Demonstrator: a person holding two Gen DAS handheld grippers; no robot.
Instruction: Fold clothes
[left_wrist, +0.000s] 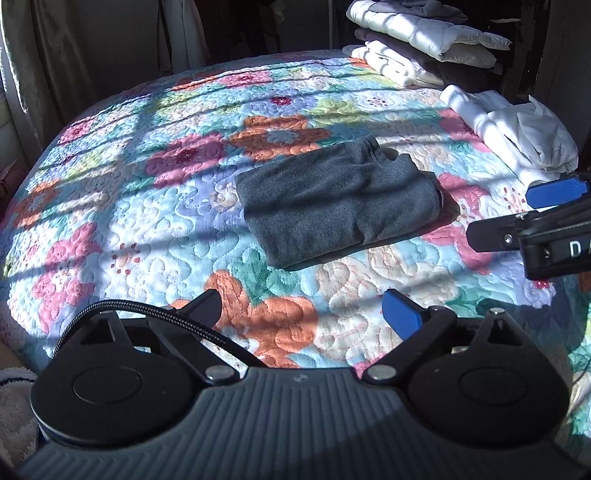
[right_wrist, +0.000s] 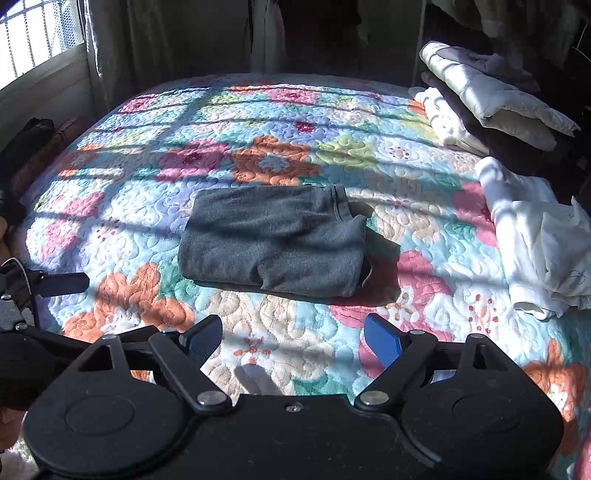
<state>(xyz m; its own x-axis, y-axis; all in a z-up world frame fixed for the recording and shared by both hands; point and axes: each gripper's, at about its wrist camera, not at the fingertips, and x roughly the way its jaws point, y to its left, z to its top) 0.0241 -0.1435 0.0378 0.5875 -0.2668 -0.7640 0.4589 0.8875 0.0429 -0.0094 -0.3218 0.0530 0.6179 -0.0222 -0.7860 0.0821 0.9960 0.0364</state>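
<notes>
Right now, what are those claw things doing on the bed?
A person is folding clothes with two handheld grippers. The grey garment lies folded on the flowery quilt. The left gripper and right gripper are open and empty, short of it. White clothes wait at the right, by a folded pile.

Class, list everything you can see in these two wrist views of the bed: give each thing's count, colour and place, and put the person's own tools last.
Quilt: one, floral in pink, orange, blue and green, covering the bed.
Folded garment: one, dark grey, lying mid-quilt.
Loose white clothes: one heap, white, right edge of the bed.
Stacked bedding: one pile, cream, white and dark layers, far right corner.
Curtain: one, pale, beside the window at far left.
Left tool: one, black with a blue pad, open, holding nothing.
Right tool: one, black with a blue pad, open, holding nothing.
</notes>
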